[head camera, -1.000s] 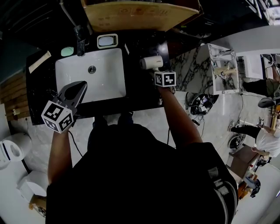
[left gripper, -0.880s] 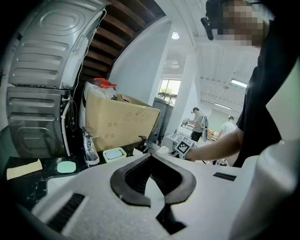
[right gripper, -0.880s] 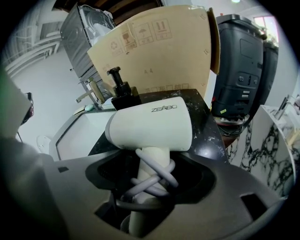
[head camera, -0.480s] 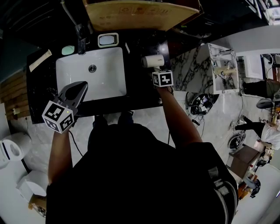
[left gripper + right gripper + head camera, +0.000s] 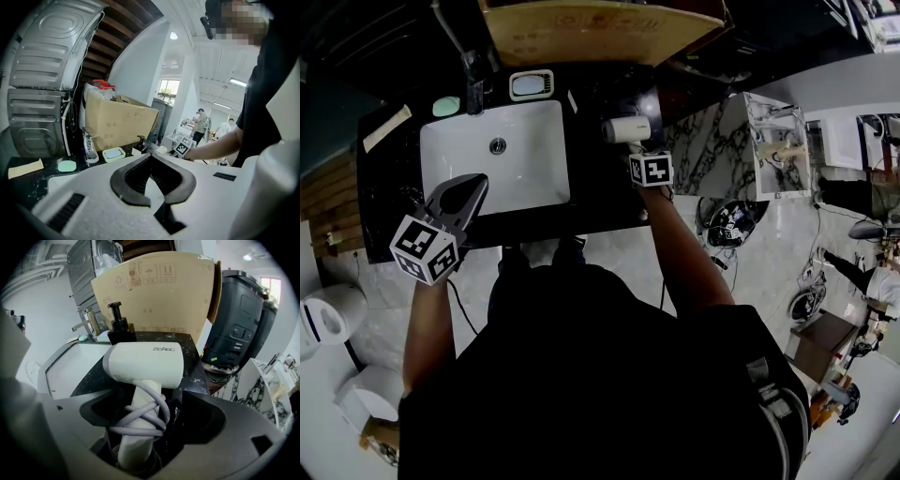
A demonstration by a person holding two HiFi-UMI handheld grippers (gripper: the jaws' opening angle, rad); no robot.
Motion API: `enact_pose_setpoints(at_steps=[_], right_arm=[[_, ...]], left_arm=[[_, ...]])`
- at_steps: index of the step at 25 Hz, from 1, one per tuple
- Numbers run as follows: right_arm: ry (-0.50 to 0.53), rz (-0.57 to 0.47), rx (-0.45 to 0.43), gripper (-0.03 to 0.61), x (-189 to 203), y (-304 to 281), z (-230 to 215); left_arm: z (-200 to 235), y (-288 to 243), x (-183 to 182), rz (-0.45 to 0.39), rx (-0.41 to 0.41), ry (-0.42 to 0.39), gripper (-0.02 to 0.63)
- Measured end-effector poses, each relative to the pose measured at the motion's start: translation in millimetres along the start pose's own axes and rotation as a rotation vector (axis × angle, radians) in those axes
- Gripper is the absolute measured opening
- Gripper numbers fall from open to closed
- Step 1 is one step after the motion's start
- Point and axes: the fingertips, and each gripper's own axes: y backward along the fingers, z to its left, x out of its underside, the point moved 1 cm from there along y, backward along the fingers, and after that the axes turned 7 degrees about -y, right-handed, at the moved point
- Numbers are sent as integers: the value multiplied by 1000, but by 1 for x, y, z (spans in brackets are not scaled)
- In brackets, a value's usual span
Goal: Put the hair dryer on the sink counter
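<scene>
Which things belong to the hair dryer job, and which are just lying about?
Job: white hair dryer with grey wrapped cord; black marble counter; right gripper, jaws opening around dryer's handle.
Lying about: black pump bottle; cardboard box; mint-green oval item.

White hair dryer (image 5: 625,130), cord round its handle, on black sink counter (image 5: 602,192)

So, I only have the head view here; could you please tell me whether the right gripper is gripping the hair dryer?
Observer: No. The right gripper is opening its jaws, and the handle of the hair dryer stands between them with the pads clear of it.
Operator: Thank you. Is the cord hanging loose?
Observer: No, the cord is wound round the handle.
Operator: And the left gripper?
Observer: The left gripper is shut, with nothing in it.
</scene>
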Motion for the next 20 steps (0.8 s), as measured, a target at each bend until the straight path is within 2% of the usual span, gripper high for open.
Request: enact_pose_setpoints(at_steps=[11, 20], right_arm=[[-11, -47, -11, 405, -5, 12, -2], [-58, -135, -45, 405, -21, 40, 5]], left_arm=[[-8, 4, -3, -13, 2, -13, 15], [-12, 13, -16, -41, -1, -44, 15]])
